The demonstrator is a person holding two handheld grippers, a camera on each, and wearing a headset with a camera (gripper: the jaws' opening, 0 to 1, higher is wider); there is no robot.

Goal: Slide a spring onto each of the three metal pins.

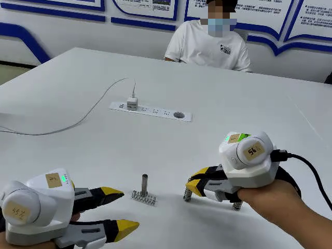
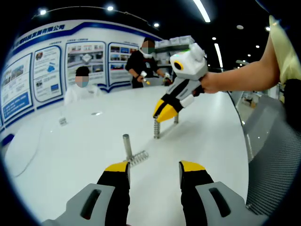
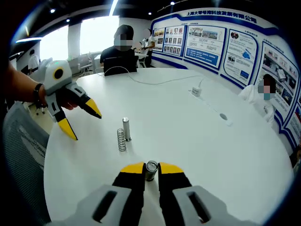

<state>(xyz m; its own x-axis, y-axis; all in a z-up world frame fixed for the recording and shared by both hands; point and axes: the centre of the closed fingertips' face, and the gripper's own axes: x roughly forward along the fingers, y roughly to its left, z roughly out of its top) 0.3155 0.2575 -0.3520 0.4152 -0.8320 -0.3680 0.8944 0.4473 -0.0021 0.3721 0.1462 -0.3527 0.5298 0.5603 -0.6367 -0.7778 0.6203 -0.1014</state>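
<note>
In the head view my left gripper [image 1: 120, 210] sits low at the near edge of the white counter [image 1: 93, 135], its jaws spread wide with nothing between them. Just ahead of its tips a bare pin [image 1: 144, 183] stands upright, and a loose spring [image 1: 143, 197] lies on its side touching the pin's foot. To the right, my right gripper [image 1: 193, 185] has its yellow tips down at the top of a sprung pin [image 1: 188, 195], which has coils around its shaft. A third pin [image 1: 237, 205], also coiled, peeks out from under that gripper's body. Further back I see a power strip [image 1: 150, 110] with a charger [image 1: 133, 102] plugged in, and a person [image 1: 207, 44] is seated across from me.

In the left gripper view the wide jaws frame the bare pin and the loose spring, which sit slightly left of centre. Beyond them, the right gripper's tips touch the sprung pin.

In the right gripper view the jaws are narrow and pinch the top of the sprung pin from both sides. The bare pin and the loose spring lie ahead, between the two grippers.
</note>
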